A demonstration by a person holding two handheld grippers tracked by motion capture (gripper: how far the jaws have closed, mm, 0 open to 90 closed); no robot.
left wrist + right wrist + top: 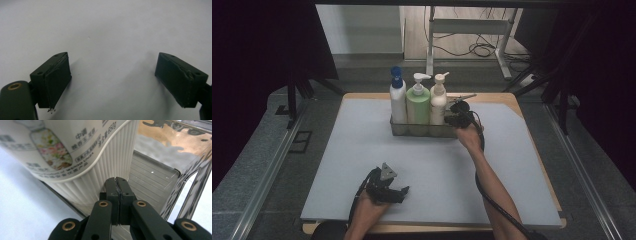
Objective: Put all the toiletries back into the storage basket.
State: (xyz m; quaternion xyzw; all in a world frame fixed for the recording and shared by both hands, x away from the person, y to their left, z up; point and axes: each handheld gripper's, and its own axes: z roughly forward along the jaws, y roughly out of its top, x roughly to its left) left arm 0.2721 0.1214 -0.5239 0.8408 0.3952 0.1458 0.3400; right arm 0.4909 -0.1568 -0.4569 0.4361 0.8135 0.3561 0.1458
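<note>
Gripping the clear tray's [422,131] near wall at three o'clock, right gripper [117,185] pinched shut beside the cream bottle [438,102]. Three bottles standing inside already; probably only repositioning left. Left gripper [112,75] idle, wide open.

In the right gripper view we see the cream bottle [82,152] cut off at the top and left edges, its label print blurred. From above, the clear bin [422,131] hides the three bottles' bases, and the right gripper [455,120] covers the bin's right end.
</note>
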